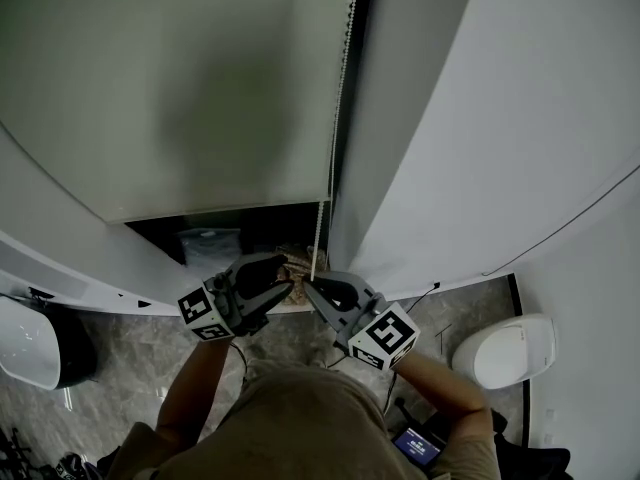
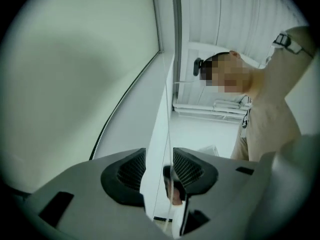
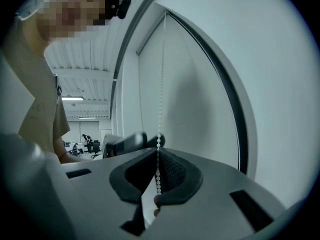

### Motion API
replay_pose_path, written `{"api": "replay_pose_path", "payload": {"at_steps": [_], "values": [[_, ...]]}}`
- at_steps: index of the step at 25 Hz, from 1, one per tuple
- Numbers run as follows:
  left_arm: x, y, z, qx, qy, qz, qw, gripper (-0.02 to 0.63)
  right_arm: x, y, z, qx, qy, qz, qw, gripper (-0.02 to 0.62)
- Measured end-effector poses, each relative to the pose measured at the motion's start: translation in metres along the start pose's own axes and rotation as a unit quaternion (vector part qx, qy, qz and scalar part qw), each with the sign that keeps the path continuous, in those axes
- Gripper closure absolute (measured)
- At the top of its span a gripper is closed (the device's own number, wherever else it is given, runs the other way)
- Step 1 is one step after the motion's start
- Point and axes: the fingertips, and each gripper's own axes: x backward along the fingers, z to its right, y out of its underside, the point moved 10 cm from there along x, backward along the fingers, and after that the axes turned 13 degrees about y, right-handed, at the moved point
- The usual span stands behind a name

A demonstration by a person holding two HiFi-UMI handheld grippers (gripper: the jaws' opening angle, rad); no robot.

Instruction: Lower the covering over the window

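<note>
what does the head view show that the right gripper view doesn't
Only the head view: where the blind ends, the uncovered window strip below it, and the floor. Only the right gripper view: the right hand-held gripper seen close, shut on the bead chain, and an office behind. Both: blind and bead chain.
</note>
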Motion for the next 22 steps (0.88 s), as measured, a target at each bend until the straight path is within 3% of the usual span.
{"api": "replay_pose_path", "payload": {"at_steps": [2, 5, 7, 9, 10, 15, 17, 20, 22], "values": [[-0.010, -0.021, 0.001, -0.024, 0.013, 0.006, 0.9996, 0.443, 0.003, 0.015, -0.003, -0.008, -0.004, -0.016, 1.000, 0.578], [-0.042, -0.042, 0.008, -0.046, 0.031, -0.021, 0.9982, 0.443, 0.006, 0.015, -0.006, -0.008, -0.007, -0.014, 1.000, 0.578], [-0.060, -0.044, 0.010, -0.047, 0.018, -0.045, 0.9977, 0.445, 0.007, 0.014, -0.006, -0.011, -0.006, -0.013, 1.000, 0.578], [-0.070, -0.039, 0.012, -0.058, -0.003, -0.063, 0.9963, 0.556, 0.011, 0.015, -0.004, -0.014, -0.003, -0.011, 1.000, 0.578], [-0.072, -0.036, 0.014, -0.063, -0.011, -0.066, 0.9958, 0.580, 0.013, 0.015, -0.002, -0.015, -0.001, -0.011, 1.000, 0.578], [-0.064, -0.033, 0.021, -0.093, -0.045, -0.063, 0.9927, 0.589, 0.031, 0.009, -0.001, 0.011, 0.000, 0.010, 1.000, 0.576], [-0.045, -0.032, 0.003, -0.086, -0.052, -0.070, 0.9924, 0.589, 0.023, 0.000, 0.005, -0.001, 0.009, 0.033, 0.999, 0.497], [-0.006, -0.008, -0.051, -0.045, -0.058, -0.101, 0.9922, 0.589, -0.024, -0.015, 0.025, -0.011, 0.033, 0.058, 0.998, 0.488], [-0.002, 0.011, -0.048, -0.023, -0.054, -0.112, 0.9920, 0.589, -0.029, -0.028, 0.025, 0.000, 0.033, 0.067, 0.997, 0.488]]}}
